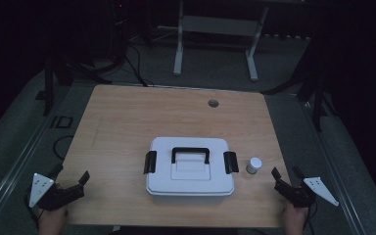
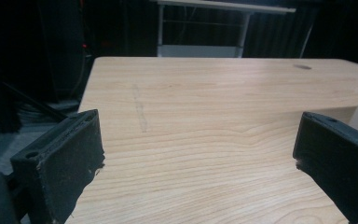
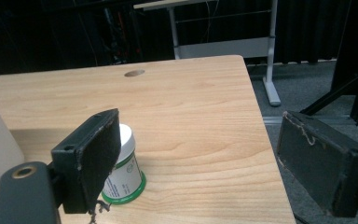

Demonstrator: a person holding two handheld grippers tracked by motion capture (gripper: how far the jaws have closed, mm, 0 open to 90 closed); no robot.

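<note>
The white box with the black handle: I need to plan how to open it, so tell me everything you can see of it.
The white box looks like smooth plastic, rectangular with rounded corners. Its lid is on, with a black carry handle lying flat in a recess on top and a black latch on each short side, left and right. It sits flat near the table's front edge, midway between the sides. A small white jar stands just right of it, apart. Neither gripper touches it.

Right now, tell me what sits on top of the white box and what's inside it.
On the lid of the white box sits a black handle, folded flat, with a black latch at each end. The lid is shut, so the inside is hidden.
</note>
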